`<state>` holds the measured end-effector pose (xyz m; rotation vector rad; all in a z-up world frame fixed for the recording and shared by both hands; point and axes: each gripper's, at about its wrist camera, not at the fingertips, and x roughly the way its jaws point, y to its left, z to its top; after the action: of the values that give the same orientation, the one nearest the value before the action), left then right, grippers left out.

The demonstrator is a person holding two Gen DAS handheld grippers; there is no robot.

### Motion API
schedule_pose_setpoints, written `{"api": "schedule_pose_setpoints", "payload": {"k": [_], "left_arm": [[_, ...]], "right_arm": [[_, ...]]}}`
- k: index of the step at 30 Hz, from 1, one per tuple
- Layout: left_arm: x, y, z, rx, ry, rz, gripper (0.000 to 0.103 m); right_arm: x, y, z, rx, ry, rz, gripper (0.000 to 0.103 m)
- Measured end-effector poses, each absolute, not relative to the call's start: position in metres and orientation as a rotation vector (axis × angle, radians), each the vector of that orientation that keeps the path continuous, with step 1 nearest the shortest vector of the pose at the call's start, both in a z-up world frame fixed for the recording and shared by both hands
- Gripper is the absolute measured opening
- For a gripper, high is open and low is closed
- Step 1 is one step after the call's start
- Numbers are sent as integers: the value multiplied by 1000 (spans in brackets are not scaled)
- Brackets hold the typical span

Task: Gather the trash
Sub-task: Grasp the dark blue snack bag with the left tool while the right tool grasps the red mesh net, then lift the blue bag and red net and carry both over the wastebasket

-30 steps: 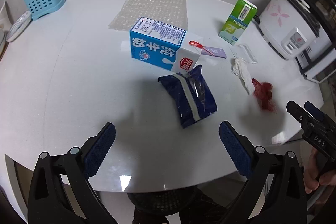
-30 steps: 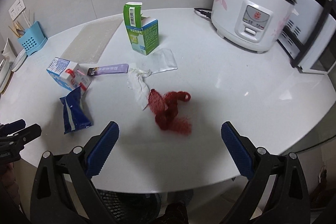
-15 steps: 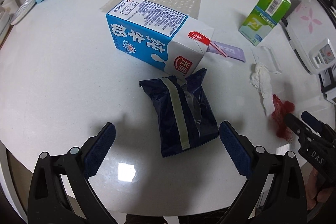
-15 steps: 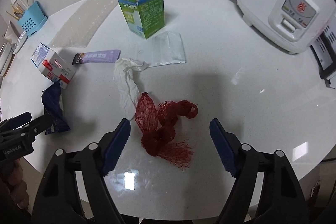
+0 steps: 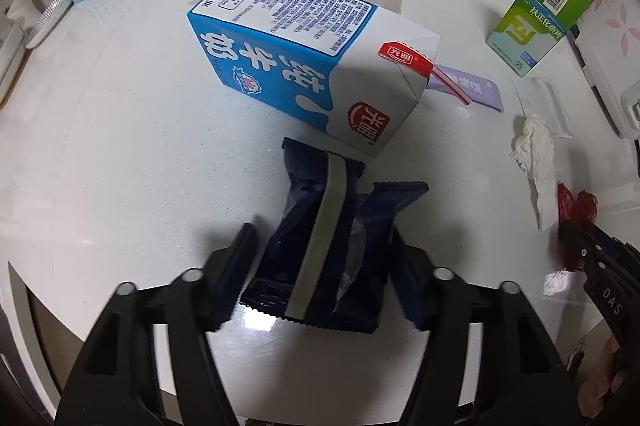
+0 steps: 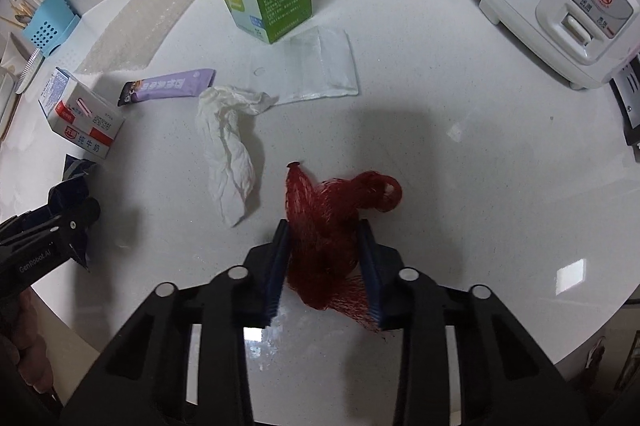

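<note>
- Left wrist view: left gripper [image 5: 326, 278] has its jaws just closing around the wrapper [image 5: 324, 246], pads at its sides, apparently gripping. Wrapper lies at 6 o'clock on the table [image 5: 120, 146], just below the carton [image 5: 304, 66], long axis running 12 to 6. Best to squeeze across the short width, then lift straight up.
- Right wrist view: right gripper [image 6: 326, 262] jaws just narrowing, pinching the red net [image 6: 332, 226] at 6 o'clock. Net trails toward 1 o'clock; tissue [image 6: 228, 154] sits at 10. Take the bunched middle so no strands drag.
</note>
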<state>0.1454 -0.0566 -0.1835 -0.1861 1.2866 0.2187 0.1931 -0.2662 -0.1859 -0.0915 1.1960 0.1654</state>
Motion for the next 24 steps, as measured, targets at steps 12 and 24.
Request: {"api": "schedule_pose_setpoints", "payload": {"k": [12,24], "left_arm": [[130,-43,-173,-203,1284,183,32],[110,-29,-140,-189,1217,131,32]], "right_arm": [[191,-260,-175,-80,1171,133,19],[164,-255,-149,-68,1114,106,19]]}}
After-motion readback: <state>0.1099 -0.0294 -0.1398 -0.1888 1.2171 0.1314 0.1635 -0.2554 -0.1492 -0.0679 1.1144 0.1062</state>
